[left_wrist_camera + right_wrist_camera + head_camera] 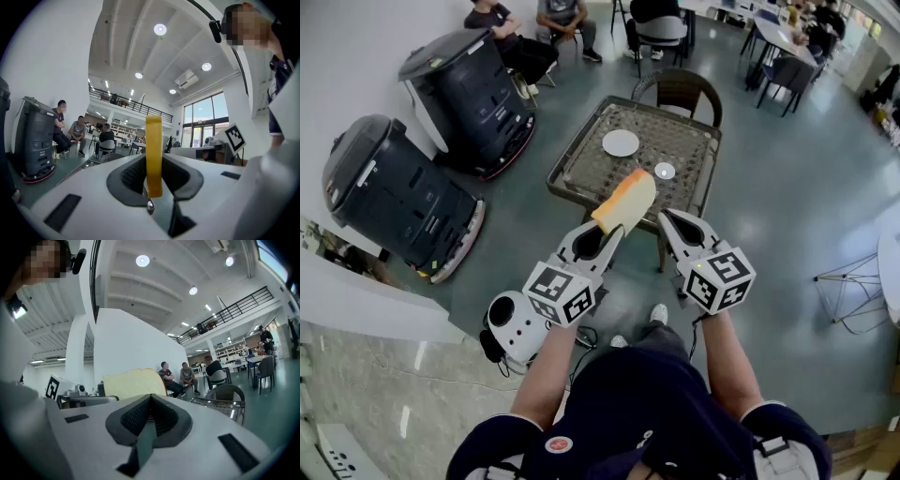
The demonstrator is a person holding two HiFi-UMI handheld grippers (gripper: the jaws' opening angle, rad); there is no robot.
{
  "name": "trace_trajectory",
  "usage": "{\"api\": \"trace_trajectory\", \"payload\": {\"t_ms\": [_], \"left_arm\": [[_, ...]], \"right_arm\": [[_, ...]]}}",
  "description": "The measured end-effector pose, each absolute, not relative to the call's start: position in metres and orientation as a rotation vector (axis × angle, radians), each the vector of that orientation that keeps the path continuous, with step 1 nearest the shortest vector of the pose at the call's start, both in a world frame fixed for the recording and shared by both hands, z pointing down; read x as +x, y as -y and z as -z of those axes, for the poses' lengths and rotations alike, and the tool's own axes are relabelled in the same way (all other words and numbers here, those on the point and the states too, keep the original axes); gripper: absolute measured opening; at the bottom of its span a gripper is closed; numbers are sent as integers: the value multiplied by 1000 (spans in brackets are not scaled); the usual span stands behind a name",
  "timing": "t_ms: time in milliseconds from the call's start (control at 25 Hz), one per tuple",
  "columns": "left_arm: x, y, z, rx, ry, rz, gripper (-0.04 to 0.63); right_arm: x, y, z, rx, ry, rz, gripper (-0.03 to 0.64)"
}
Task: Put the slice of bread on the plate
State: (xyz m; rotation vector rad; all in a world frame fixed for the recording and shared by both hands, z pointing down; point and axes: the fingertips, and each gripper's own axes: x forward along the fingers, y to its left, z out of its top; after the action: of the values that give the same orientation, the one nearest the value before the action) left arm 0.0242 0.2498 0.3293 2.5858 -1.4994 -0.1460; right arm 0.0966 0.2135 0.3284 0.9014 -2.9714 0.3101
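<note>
Left gripper (614,231) is clamping the slice of bread (625,201) edge-on, holding it aloft short of the table (577,159). Right gripper (667,219) is idling beside it, jaws together, empty. Step in hand: carrying. Next move is likely calling for reaching over the plate (621,142) and lowering.

left tongs (610,230), right tongs (667,218): white shells, black pads, black-white marker cubes (563,292); navy short-sleeved shirt (649,398), possibly round badge (560,442).
</note>
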Motion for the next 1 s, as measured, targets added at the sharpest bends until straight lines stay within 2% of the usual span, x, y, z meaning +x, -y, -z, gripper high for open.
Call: {"api": "trace_trajectory", "payload": {"t_ms": [1000], "left_arm": [[-8, -229, -340, 2554, 1508, 157, 87]], "right_arm": [[71, -188, -338, 907, 2946, -360, 6]]}}
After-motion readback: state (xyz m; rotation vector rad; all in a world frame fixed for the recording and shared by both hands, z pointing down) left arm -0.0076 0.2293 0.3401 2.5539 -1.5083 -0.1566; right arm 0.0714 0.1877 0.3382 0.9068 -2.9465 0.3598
